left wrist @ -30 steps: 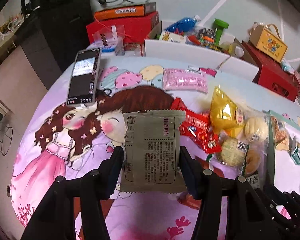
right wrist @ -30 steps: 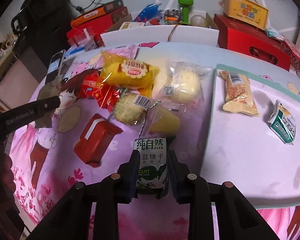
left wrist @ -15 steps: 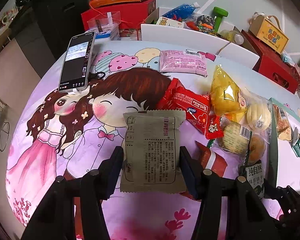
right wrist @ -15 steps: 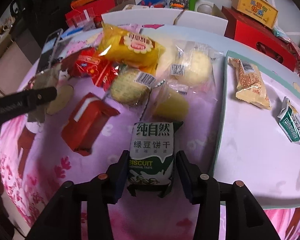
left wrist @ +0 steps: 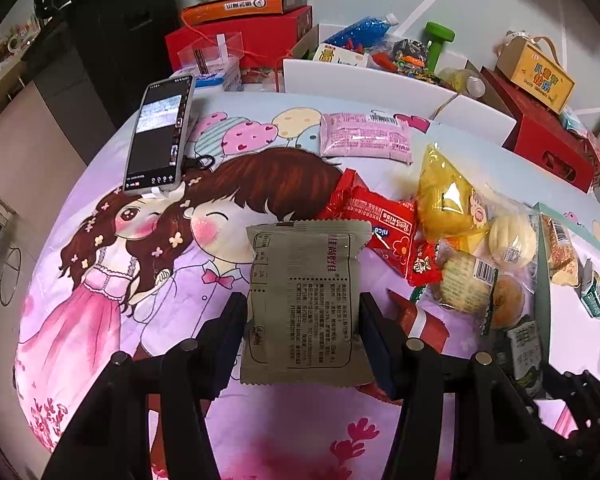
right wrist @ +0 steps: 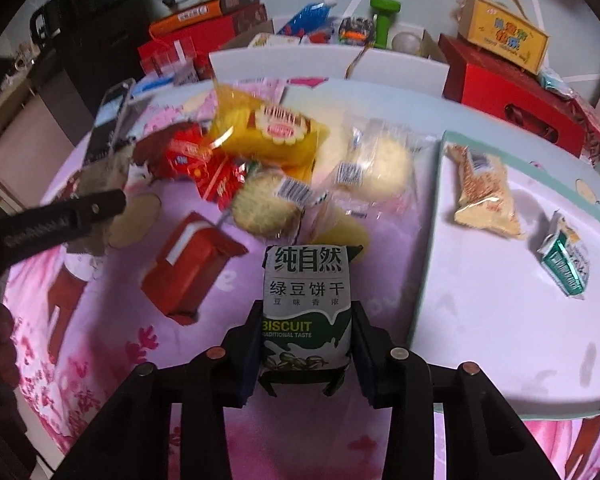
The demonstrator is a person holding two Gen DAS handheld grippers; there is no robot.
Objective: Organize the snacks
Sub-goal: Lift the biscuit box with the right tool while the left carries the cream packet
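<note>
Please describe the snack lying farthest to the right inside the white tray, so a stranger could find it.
Find the white tray with the teal rim, right of the snack pile. Two packets lie inside; the small green-and-white packet is nearest its right edge. Its neighbour, the beige packet, is longer and pale.

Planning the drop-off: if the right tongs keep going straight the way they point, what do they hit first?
Probably the clear-wrapped yellow cake just beyond the green biscuit pack held by the right tongs; depth is unclear.

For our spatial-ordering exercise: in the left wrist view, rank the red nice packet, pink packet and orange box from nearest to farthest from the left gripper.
1. Red nice packet, just ahead of the left gripper, to its right.
2. Pink packet, farther up the cloth.
3. Orange box, beyond the table, atop the red box.
</note>
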